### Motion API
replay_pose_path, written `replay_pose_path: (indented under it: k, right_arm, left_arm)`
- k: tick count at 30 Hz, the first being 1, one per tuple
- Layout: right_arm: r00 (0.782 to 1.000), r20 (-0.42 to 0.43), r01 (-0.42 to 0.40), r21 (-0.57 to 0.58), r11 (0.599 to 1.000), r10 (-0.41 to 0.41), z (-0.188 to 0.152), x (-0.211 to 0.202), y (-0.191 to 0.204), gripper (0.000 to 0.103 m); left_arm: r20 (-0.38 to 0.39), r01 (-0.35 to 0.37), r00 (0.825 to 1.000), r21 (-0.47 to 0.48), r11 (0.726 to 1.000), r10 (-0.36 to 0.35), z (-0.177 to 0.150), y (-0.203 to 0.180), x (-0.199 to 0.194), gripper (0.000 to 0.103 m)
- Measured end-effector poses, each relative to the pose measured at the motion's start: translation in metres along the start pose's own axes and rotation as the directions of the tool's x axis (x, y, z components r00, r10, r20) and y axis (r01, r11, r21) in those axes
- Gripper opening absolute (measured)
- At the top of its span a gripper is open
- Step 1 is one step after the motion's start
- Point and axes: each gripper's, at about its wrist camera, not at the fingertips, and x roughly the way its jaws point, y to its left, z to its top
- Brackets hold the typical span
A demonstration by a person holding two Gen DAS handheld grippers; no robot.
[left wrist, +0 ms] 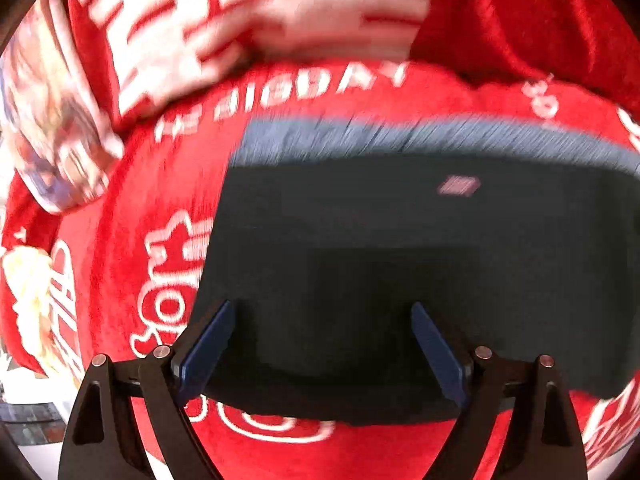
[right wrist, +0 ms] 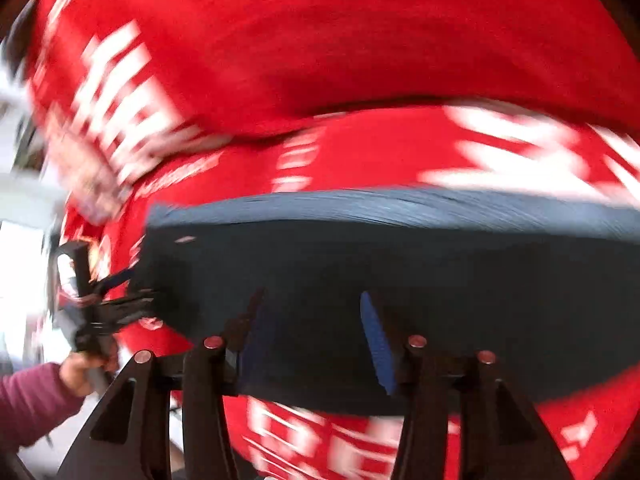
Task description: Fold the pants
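Dark navy pants (left wrist: 400, 248) lie folded on a red blanket with white lettering (left wrist: 320, 80). A lighter blue ribbed waistband (left wrist: 400, 136) runs along the far edge. My left gripper (left wrist: 322, 312) is open, its blue pads (left wrist: 212, 344) spread over the near edge of the pants with nothing between them. In the right wrist view the pants (right wrist: 440, 280) and waistband (right wrist: 400, 204) show again. My right gripper (right wrist: 310, 304) is open over the pants' near edge. The left gripper (right wrist: 120, 292) shows at the pants' left corner. Both views are motion-blurred.
The red blanket (right wrist: 320, 60) covers the whole surface and bunches into a fold behind the pants. A hand in a maroon sleeve (right wrist: 36, 400) holds the left gripper's handle. Bright room background shows at the left edge (right wrist: 20, 260).
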Motion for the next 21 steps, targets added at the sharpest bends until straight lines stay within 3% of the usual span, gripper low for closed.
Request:
replay_pose_path:
  k: [1,4,8,13,18,20,21]
  right_arm:
    - [1.000,-0.022,-0.022,-0.046,0.999,0.021,0.012,0.016,0.025,0.052]
    - [0.995,-0.085,-0.073,-0.190,0.979,0.058,0.044,0.065,0.098,0.052]
    - [0.984,-0.177,-0.091,-0.376,0.922,0.025,0.076,0.138,0.193,0.052]
    - [0.971,-0.235,-0.139,-0.446,0.884,0.034,0.103,0.196,0.254,0.052]
    - [0.946,-0.321,-0.126,-0.465,0.876,-0.035,0.115,0.247,0.271,0.052]
    - [0.934,-0.353,-0.123,-0.458,0.881,-0.052,0.112,0.258,0.270,0.038]
    - [0.930,-0.369,-0.160,-0.419,0.894,-0.007,0.113,0.256,0.270,0.017]
  left_arm:
    - [0.019,0.053,0.998,-0.032,0.998,-0.053,-0.007,0.011,0.003,0.096]
    - [0.048,0.105,0.993,-0.038,0.994,-0.104,-0.014,0.021,0.008,0.097]
    - [0.091,0.116,0.990,-0.039,0.993,-0.112,-0.020,0.022,0.009,0.097]
    - [0.143,0.135,0.981,-0.040,0.990,-0.128,-0.027,0.024,0.007,0.097]
    - [0.166,0.142,0.977,-0.042,0.989,-0.134,-0.031,0.023,0.004,0.097]
    - [0.162,0.147,0.977,-0.043,0.988,-0.139,-0.031,0.024,0.004,0.097]
    - [0.155,0.154,0.977,-0.047,0.987,-0.145,-0.031,0.026,0.003,0.097]
